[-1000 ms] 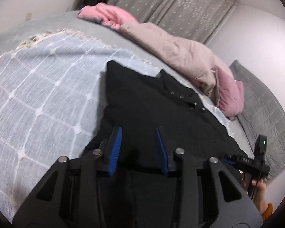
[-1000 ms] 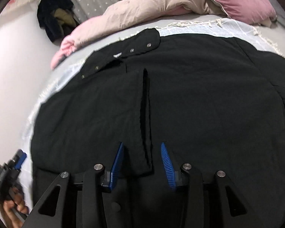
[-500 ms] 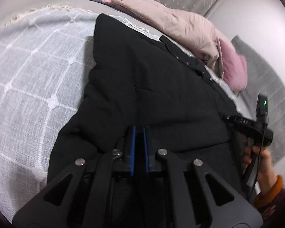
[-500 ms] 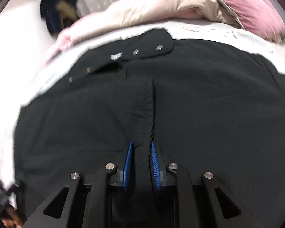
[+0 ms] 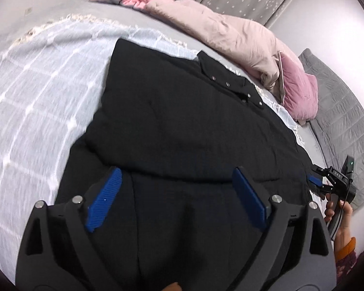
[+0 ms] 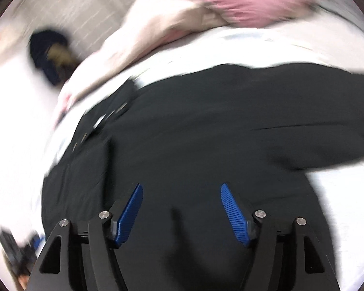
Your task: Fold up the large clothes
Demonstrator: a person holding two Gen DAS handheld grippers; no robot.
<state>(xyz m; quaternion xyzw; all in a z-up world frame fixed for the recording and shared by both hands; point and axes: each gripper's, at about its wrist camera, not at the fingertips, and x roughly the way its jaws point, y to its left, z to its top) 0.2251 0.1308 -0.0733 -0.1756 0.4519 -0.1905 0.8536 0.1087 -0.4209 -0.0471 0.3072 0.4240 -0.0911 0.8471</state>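
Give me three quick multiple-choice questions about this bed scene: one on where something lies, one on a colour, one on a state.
1. Where does the black garment lie?
A. on the checked blanket
B. on the floor
C. on a chair

2. What colour are the gripper pads?
A. red
B. blue
C. green

3. How is the left gripper?
A. clamped on a pillow
B. out of view
C. open, nothing pinched

Answers: 1 A, pale blanket shows around the garment. 2 B, both pads are blue. 3 C, the pads stand far apart and are opening.

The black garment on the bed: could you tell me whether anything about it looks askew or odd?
Nothing looks damaged. The black garment lies spread on the checked blanket, its near edge folded over in a slightly slanted line, collar toward the pink duvet.
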